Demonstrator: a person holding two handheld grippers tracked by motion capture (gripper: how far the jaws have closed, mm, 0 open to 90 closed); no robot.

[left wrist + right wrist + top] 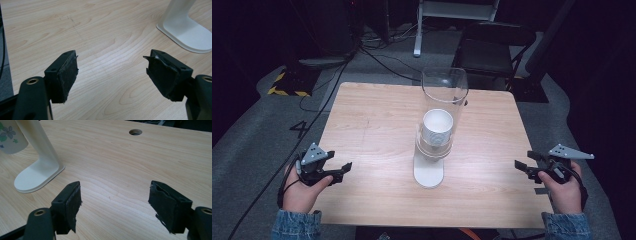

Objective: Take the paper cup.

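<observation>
At the lower corners of the high view, the left gripper (pixel 343 170) and right gripper (pixel 523 165) rested apart with jaws spread and empty, likely awaiting a start. Mid-frame, the cup dispenser (pixel 432 150) held paper cups (pixel 437 127), untouched on the table (pixel 372 125).

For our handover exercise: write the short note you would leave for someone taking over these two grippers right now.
Left gripper: open, nothing between its fingers, held over the table's left near edge.
Right gripper: open, also empty, over the right near edge.
The cup dispenser stands mid-table on its white base: a clear tube with a stack of white paper cups inside. One cup with a flower print hangs at the bottom.
Done: nothing visibly yet; no cup stands on the table.
Left: probably approach the dispenser and pull a cup from below.
</observation>
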